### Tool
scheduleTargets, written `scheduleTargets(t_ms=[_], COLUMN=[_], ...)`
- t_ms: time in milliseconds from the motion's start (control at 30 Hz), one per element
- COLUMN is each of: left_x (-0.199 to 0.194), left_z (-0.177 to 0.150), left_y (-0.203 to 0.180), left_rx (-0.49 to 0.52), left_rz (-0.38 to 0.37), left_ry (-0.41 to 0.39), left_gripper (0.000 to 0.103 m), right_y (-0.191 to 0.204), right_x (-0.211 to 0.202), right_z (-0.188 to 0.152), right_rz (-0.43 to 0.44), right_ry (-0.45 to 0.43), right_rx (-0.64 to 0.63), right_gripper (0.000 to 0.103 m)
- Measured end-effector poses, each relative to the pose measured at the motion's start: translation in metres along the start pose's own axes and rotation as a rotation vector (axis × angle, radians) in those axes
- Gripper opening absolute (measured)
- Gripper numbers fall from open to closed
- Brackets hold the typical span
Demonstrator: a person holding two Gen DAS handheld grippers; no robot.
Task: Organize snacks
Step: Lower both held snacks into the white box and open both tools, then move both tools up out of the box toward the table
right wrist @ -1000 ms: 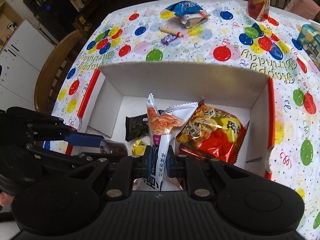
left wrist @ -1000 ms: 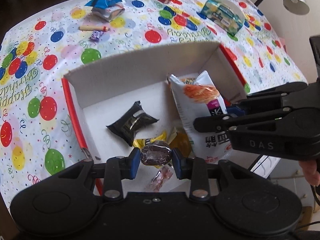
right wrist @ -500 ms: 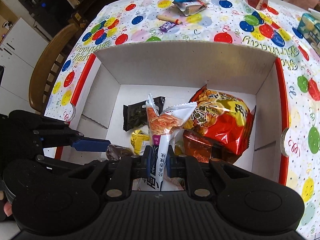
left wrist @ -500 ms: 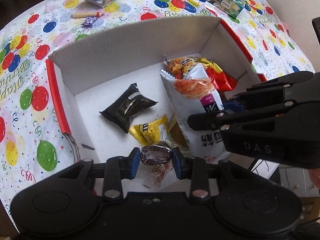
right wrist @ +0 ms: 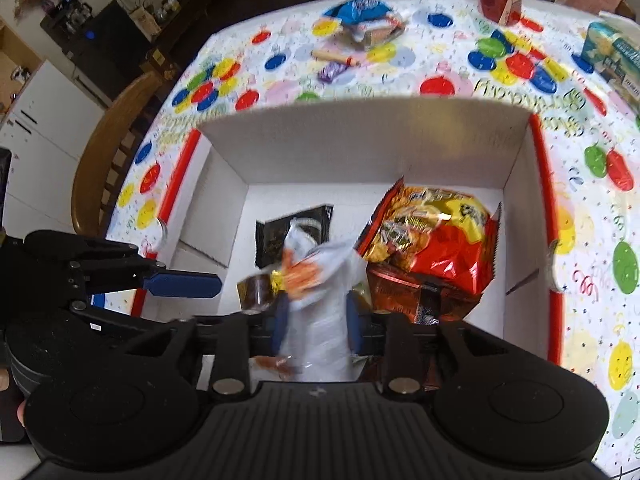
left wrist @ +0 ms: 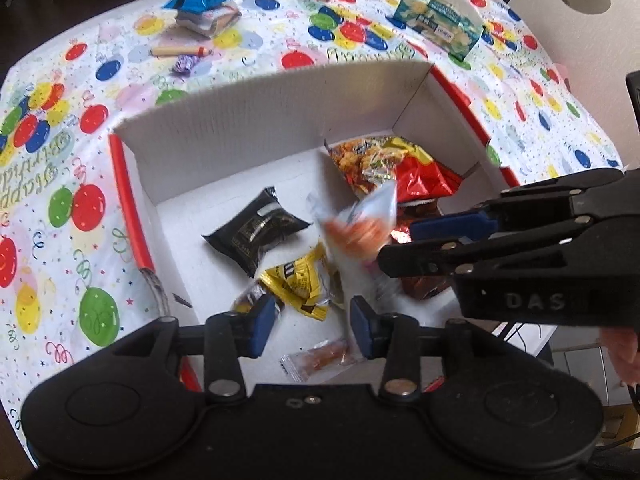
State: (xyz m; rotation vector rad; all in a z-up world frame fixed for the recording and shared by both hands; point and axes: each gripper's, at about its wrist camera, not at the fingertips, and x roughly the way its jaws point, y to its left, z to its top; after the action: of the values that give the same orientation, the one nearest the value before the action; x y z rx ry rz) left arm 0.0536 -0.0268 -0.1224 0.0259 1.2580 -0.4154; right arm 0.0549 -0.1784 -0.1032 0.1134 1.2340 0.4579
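both drops made, packets now in the box

i've let go on both sides. my left gripper (left wrist: 308, 330) held a small brown candy (right wrist: 256, 286) half a second ago; its jaws now stand wide with nothing between them, and the candy lies on the floor of the white box (left wrist: 280, 120), beside the yellow packet (left wrist: 298, 280). my right gripper (right wrist: 316, 328) has parted its jaws too, and the white noodle packet (right wrist: 320, 280) shows blurred between the fingers, slipping down by my reading, against the red chip bag (right wrist: 436, 236). the black packet (left wrist: 256, 234) has not moved. so two more snacks are boxed. the blue bag (left wrist: 204, 10), stick (left wrist: 178, 51) and purple candy (left wrist: 185, 64) wait on the tablecloth (left wrist: 60, 200) beyond the far wall; i'd go there next.
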Motion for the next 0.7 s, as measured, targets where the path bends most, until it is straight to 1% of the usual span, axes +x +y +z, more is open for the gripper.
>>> scheduleTargets(t_ms=[33, 67, 200, 300, 333, 367, 433, 533, 700], left_x=[-0.004, -0.008, -0.025, -0.038, -0.043, -0.048, -0.056, -0.065, -0.078], left_z=[0.0, 0.0, 0.0, 0.002, 0.002, 0.003, 0.006, 0.012, 0.025], left_y=[0.0, 0.0, -0.002, -0.002, -0.002, -0.002, -0.003, 0.0, 0.008], left_rx=[0.002, 0.005, 0.019, 0.022, 0.025, 0.029, 0.035, 0.031, 0.028], left_rz=[0.0, -0.001, 0.019, 0.025, 0.031, 0.039, 0.053, 0.068, 0.114], left_ry=[-0.011, -0.024, -0.074, -0.112, -0.128, -0.145, -0.171, -0.204, -0.256], left_gripper=[0.047, 0.052, 0.06, 0.07, 0.076, 0.079, 0.081, 0.086, 0.096], right_y=[0.0, 0.001, 0.002, 0.005, 0.006, 0.008, 0.011, 0.014, 0.013], right_x=[-0.005, -0.01, -0.026, -0.037, -0.04, -0.044, -0.051, -0.061, -0.072], right_z=[0.0, 0.0, 0.003, 0.008, 0.011, 0.013, 0.019, 0.028, 0.056], right_rz=[0.001, 0.003, 0.013, 0.01, 0.01, 0.009, -0.002, -0.019, -0.047], right_ry=[-0.015, -0.034, -0.069, -0.08, -0.082, -0.084, -0.097, -0.119, -0.143], right_rx=[0.0, 0.001, 0.003, -0.004, -0.008, -0.014, -0.026, -0.032, -0.007], right_gripper=[0.056, 0.067, 0.068, 0.068, 0.069, 0.073, 0.076, 0.076, 0.078])
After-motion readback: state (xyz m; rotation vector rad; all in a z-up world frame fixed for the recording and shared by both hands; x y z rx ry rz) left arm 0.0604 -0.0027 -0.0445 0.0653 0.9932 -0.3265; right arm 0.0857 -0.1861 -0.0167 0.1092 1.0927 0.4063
